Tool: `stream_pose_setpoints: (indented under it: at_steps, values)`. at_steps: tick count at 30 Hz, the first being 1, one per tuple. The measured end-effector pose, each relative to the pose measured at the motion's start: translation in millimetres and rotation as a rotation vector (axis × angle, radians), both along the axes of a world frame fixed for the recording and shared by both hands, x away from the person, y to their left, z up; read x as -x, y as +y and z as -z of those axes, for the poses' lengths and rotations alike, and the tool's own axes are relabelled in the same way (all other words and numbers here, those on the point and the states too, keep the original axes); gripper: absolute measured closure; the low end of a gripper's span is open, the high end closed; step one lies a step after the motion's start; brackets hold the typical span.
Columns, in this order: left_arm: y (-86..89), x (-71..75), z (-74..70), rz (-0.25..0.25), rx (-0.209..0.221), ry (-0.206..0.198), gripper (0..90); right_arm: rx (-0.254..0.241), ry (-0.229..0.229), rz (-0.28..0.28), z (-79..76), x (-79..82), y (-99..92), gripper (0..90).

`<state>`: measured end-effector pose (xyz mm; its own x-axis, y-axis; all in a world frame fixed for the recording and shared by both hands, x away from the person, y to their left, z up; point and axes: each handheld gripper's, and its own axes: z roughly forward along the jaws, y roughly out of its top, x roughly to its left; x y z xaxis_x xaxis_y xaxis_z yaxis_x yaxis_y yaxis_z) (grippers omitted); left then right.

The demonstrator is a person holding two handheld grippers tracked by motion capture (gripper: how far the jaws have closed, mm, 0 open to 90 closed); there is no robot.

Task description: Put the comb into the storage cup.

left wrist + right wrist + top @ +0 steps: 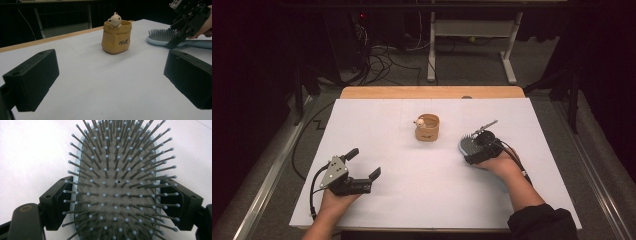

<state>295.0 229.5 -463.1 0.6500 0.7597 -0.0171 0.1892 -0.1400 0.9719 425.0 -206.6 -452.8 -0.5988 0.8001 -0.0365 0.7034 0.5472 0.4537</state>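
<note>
The right gripper point(117, 202) is clenched on the two side edges of the brush point(117, 170), which lies on the table point(387, 150) bristles up and straight ahead of it; the brush looks light and stiff but smooth-rimmed, so gripping lower near the handle seems safer

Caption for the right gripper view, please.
Right claw closed on the sides of a pale blue hairbrush, bristles up, on the white table.
</note>
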Motion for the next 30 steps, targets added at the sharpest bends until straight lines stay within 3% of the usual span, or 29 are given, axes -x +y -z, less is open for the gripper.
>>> stream_pose_setpoints:
  at_steps: [11, 30]
  values:
    - [0.2, -0.3, 0.7, 0.0, 0.006, 0.004, 0.9, 0.022, 0.032, 0.018, -2.2, -2.1, 3.7, 19.6]
    - [1.6, -0.6, 0.6, -0.008, 0.009, 0.004, 1.6, 0.034, 0.041, 0.019, -6.4, -2.2, 3.3, 21.0]
